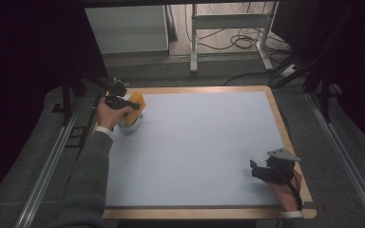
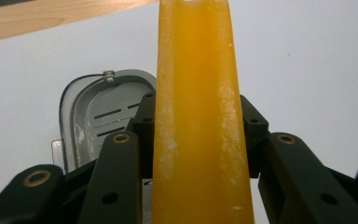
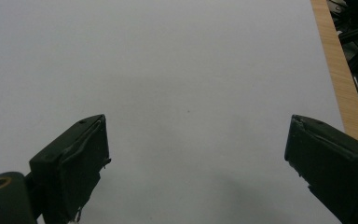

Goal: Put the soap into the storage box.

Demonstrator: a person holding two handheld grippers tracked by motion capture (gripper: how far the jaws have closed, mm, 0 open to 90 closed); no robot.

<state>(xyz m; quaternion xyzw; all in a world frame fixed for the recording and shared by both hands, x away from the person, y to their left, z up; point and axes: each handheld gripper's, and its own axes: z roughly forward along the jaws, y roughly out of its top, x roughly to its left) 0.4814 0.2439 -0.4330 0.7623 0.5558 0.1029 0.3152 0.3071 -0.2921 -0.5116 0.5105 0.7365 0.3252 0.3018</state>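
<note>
Table (image 1: 285, 142): in the centre of the high view, with a mat (image 1: 204, 147) lying on it; its rim is bare along the far, right and near edges.
Left gripper (image 1: 123, 102): over the mat's far-left corner.
Block (image 1: 136, 101): clamped between the left gripper's jaws, above the container (image 1: 129, 124).
Container: on the mat, beneath and just behind the block.
Right gripper (image 1: 261, 171): near the mat's near-right corner, well apart from the left gripper.
Frame (image 1: 228, 28): on the floor behind the table.
</note>
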